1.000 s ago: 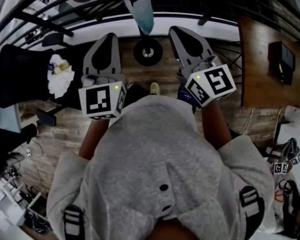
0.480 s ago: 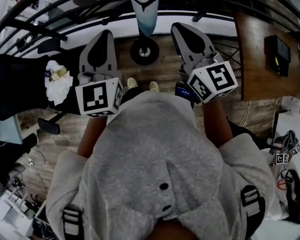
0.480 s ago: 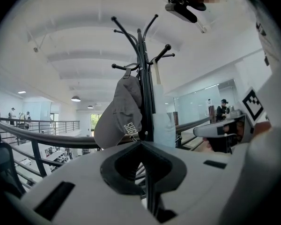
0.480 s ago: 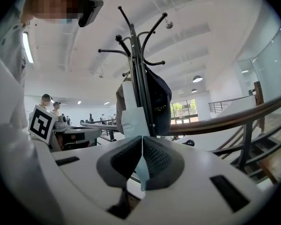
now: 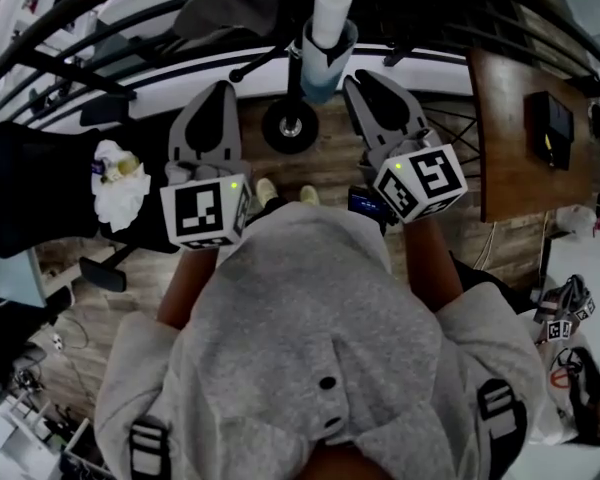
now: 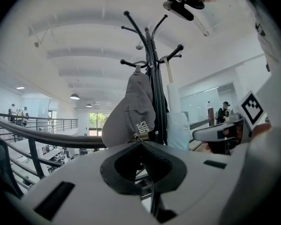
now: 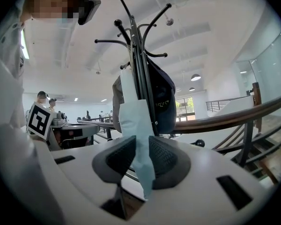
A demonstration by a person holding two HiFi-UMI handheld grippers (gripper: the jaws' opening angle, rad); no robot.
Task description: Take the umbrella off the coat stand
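A grey cap (image 6: 136, 109) and pale umbrella (image 6: 178, 128) hang on the black coat stand (image 6: 154, 78).

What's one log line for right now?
umbrella: hanging on coat stand | right hand-held gripper: jaws just opening, umbrella ahead, ungripped | left hand-held gripper: shut, empty

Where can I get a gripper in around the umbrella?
Open air on the near side of the umbrella, and above it among the bare top hooks. Crowded at the pole: grey cap one side, dark cap the other, railing behind.
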